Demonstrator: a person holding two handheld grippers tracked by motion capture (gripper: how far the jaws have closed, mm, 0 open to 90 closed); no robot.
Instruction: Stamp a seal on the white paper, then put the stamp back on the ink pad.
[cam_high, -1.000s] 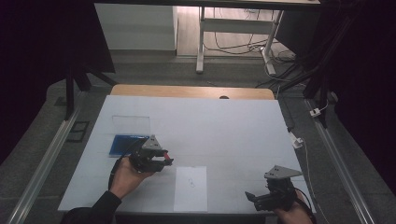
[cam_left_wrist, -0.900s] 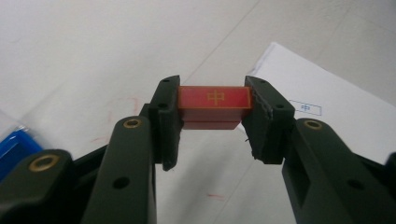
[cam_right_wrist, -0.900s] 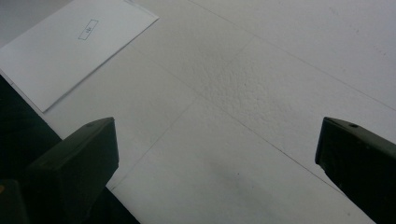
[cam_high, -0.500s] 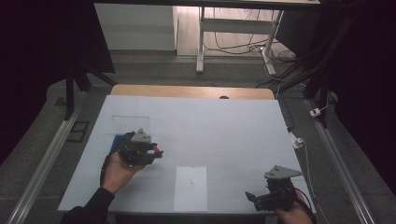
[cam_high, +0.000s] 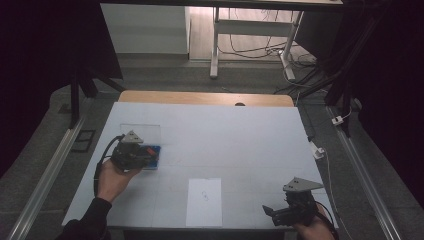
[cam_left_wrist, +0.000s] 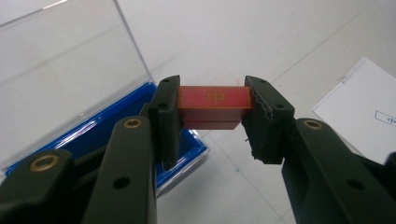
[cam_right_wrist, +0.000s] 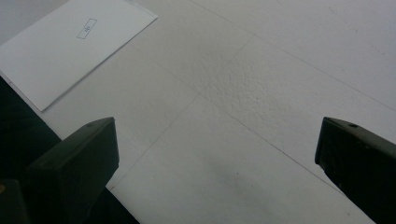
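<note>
My left gripper (cam_left_wrist: 212, 109) is shut on a small red block (cam_left_wrist: 213, 101) with a gold cross mark, held clear of the table beside an open case. That case has a blue base (cam_left_wrist: 100, 133) and a clear lid (cam_left_wrist: 65, 65) standing up behind it. From above, the left gripper (cam_high: 146, 153) hovers over the blue base (cam_high: 152, 162) at the table's left. My right gripper (cam_right_wrist: 217, 154) stands open over bare table; in the high view the right gripper (cam_high: 275, 212) rests at the front right edge.
A white sheet of paper (cam_high: 204, 201) with a small printed mark lies near the front middle of the white table (cam_high: 225, 135); it also appears in both gripper views. Dark floor, metal rails and cables surround the table.
My left hand has carried the red block leftward and a little back, from near the paper to over the blue case. The right gripper has stayed where it was.
</note>
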